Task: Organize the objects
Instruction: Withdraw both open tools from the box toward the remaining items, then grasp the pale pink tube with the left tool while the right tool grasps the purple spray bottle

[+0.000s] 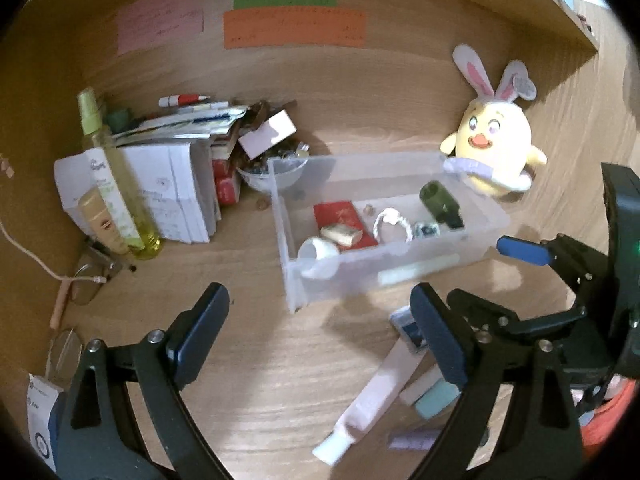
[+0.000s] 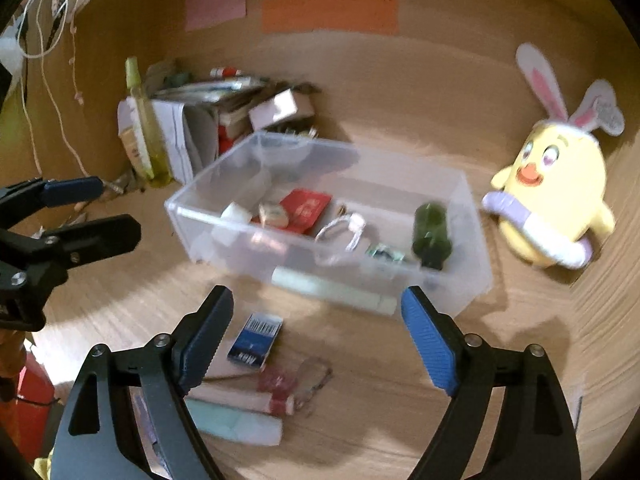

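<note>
Both the left tongs (image 1: 320,336) and the right tongs (image 2: 318,336) stand wide apart and hold nothing. The clear plastic box (image 2: 472,216) sits mid-counter; loose tubes lie near the front edge. A hasty grasp may push the pale pink tube (image 1: 384,388) away. Only the right view shows the small blue carton (image 2: 256,342) clearly.

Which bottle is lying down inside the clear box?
The dark green bottle, on its side at the right end of the clear box. The tall yellow spray bottle stands upright outside the box, beside the papers at the back left.
</note>
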`<state>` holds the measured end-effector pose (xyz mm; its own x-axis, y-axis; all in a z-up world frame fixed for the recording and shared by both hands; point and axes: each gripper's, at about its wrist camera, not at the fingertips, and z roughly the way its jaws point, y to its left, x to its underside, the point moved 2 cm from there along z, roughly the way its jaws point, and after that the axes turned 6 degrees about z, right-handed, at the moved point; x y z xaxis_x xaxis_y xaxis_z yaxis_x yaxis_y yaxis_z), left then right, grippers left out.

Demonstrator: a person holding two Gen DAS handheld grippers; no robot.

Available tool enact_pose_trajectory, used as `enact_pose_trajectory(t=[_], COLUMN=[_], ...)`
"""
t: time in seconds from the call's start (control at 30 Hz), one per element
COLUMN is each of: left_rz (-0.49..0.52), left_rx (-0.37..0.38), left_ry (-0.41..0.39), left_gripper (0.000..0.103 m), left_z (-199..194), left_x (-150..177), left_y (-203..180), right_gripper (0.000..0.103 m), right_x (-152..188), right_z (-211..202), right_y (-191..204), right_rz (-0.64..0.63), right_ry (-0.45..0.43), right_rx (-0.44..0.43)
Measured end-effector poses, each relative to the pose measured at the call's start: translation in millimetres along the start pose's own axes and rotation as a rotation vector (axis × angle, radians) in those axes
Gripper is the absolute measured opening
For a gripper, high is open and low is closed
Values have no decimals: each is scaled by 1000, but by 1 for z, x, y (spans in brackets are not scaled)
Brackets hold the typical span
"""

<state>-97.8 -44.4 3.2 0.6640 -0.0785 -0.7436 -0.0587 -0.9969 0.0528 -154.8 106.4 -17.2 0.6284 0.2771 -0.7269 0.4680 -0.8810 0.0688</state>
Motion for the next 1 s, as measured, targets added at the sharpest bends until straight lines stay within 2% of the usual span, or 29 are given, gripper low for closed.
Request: enact_pose_trajectory(t=[0.2,0.37,0.53,0.67,0.73,0.83,1.0], left_rz=[17,43,20,2,-4,-9,-2], left_rx=[3,-14,-5,31,52,69,94], left_ry=[29,53,97,145,167,177,166], left_gripper=[93,93,93,80,76,74,69], left_z=[-2,-6,-4,7,14,19,23], left_x=[33,62,86,100,105,109,105], left_y=[-2,-2,4,2,0,-3,-8], right_gripper=[84,84,84,83,79,68,45], right_x=[26,50,69,82,88,95,100], right_z=[-7,-22,-32,-29,-27,-23,-16], right_y=[1,6,19,35,43,53,61], right_rz=[26,44,27,-6,-32,-81,-117], right_ry=[43,46,49,81,101,123,153], right_rx=[-51,-81,-115,-162,-175,-184,-186])
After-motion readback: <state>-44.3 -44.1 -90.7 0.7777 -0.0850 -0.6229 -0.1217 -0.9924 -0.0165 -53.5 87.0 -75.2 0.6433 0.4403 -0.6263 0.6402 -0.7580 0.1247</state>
